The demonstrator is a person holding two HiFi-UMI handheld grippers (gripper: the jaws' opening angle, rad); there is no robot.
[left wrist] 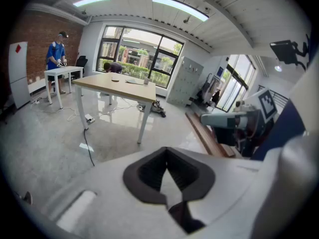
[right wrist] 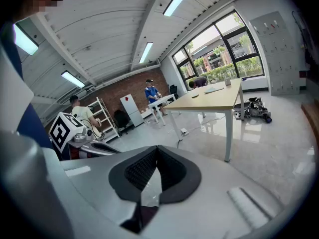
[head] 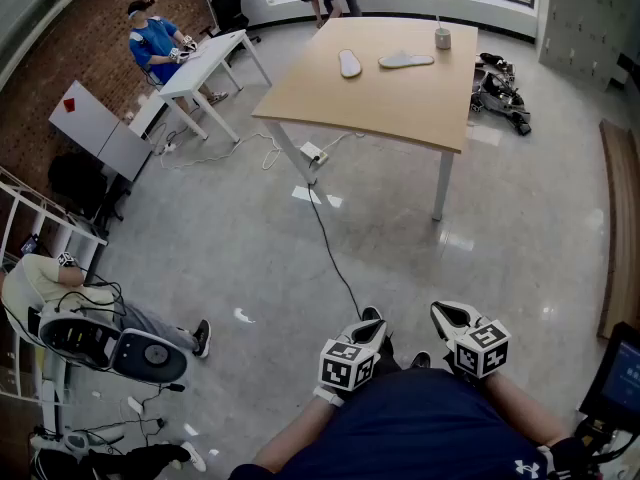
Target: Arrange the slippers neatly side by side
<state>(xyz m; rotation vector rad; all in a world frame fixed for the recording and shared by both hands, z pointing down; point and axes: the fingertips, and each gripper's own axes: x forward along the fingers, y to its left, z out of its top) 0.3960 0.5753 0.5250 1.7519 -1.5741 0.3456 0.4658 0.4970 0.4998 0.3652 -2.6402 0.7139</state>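
Two pale slippers lie apart on the far wooden table (head: 400, 108): one (head: 348, 64) points away from me, the other (head: 406, 60) lies crosswise to its right. Both grippers hang close to my body, far from the table. My left gripper (head: 371, 318) is shut with nothing in it, and its dark pads (left wrist: 149, 176) meet in the left gripper view. My right gripper (head: 440, 311) is also shut and holds nothing; its pads (right wrist: 137, 172) press together. Each gripper view shows the table (left wrist: 117, 86) (right wrist: 219, 97) in the distance.
A cup (head: 442, 37) stands on the table beside the slippers. A black cable (head: 330, 243) runs over the floor from a power strip (head: 313, 154) toward my feet. Bags (head: 500, 90) lie right of the table, a wooden bench (head: 622, 218) at far right. People are at left and behind.
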